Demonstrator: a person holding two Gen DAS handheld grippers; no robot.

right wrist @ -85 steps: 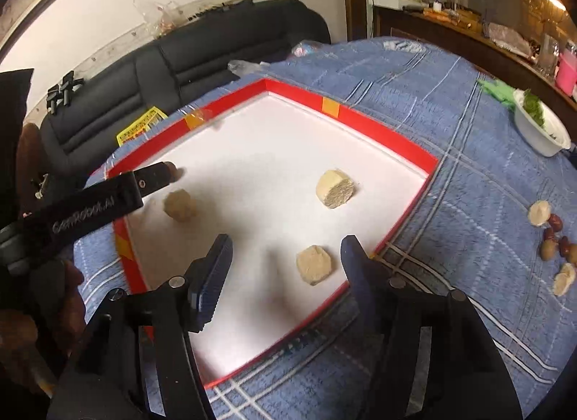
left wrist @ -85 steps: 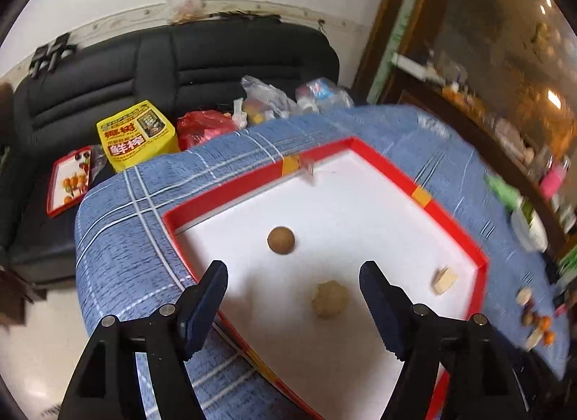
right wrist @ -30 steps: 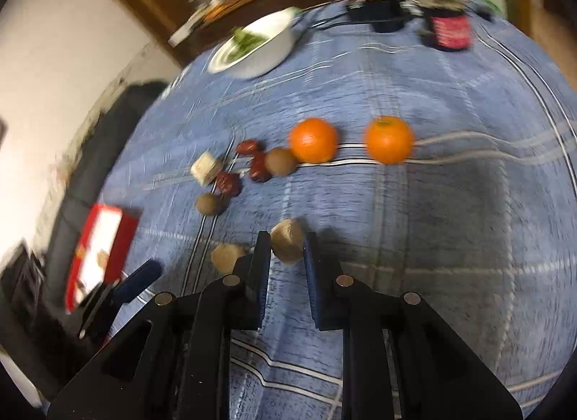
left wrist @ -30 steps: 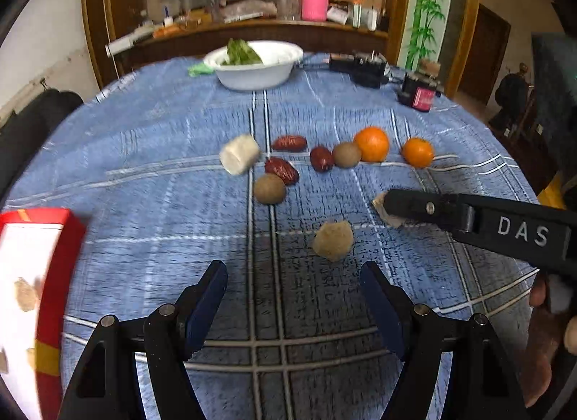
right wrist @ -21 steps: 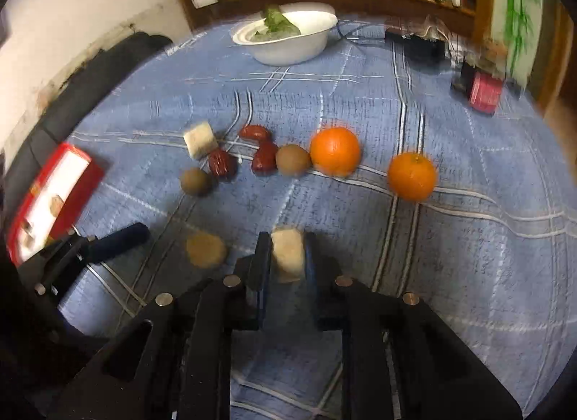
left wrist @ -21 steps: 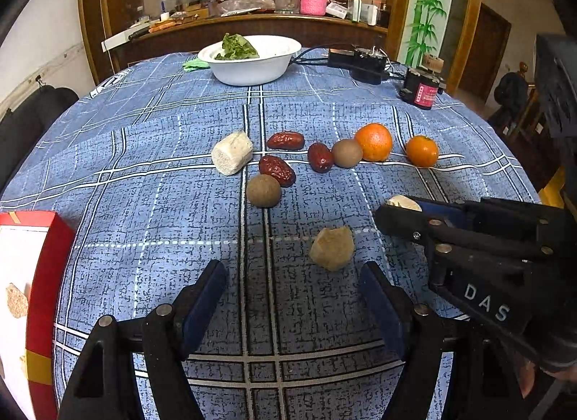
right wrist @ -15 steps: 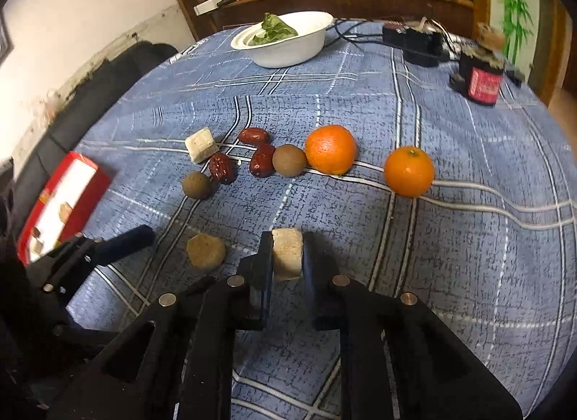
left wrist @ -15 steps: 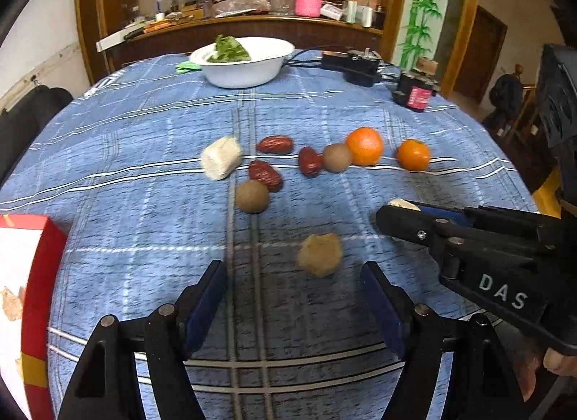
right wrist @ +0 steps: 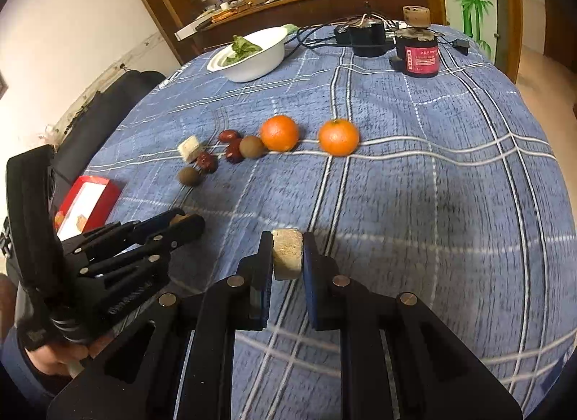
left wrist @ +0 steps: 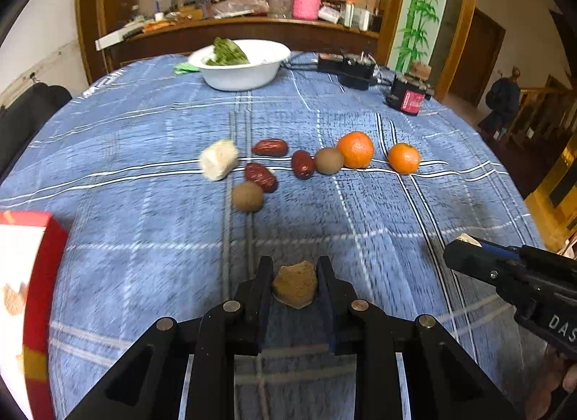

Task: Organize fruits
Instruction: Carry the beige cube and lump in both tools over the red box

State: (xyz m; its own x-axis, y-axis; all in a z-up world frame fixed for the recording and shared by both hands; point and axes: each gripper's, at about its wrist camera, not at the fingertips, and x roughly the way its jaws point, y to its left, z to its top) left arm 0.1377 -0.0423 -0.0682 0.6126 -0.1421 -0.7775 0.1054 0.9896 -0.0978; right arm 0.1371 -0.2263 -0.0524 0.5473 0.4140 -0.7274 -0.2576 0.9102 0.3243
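Note:
My left gripper (left wrist: 294,277) is shut on a rough tan fruit piece (left wrist: 295,284) just above the blue plaid cloth. My right gripper (right wrist: 286,254) is shut on a pale cylindrical fruit chunk (right wrist: 286,253); it also shows at the right edge of the left wrist view (left wrist: 465,243). Farther back on the cloth lie two oranges (left wrist: 355,149) (left wrist: 404,157), several red dates (left wrist: 269,147), two brown round fruits (left wrist: 247,196) (left wrist: 329,161) and a white chunk (left wrist: 218,160). The left gripper (right wrist: 180,223) appears at the left of the right wrist view.
A red-rimmed white tray (left wrist: 39,239) with fruit pieces sits at the left table edge. A white bowl of greens (left wrist: 241,62), a black power adapter (left wrist: 348,66) and a dark jar with a red label (left wrist: 409,95) stand at the back. A black sofa (right wrist: 119,102) is beyond the left edge.
My left gripper moved forward and closed on the tan piece that lay on the cloth. My right gripper still holds the pale chunk and has shifted a little to the right.

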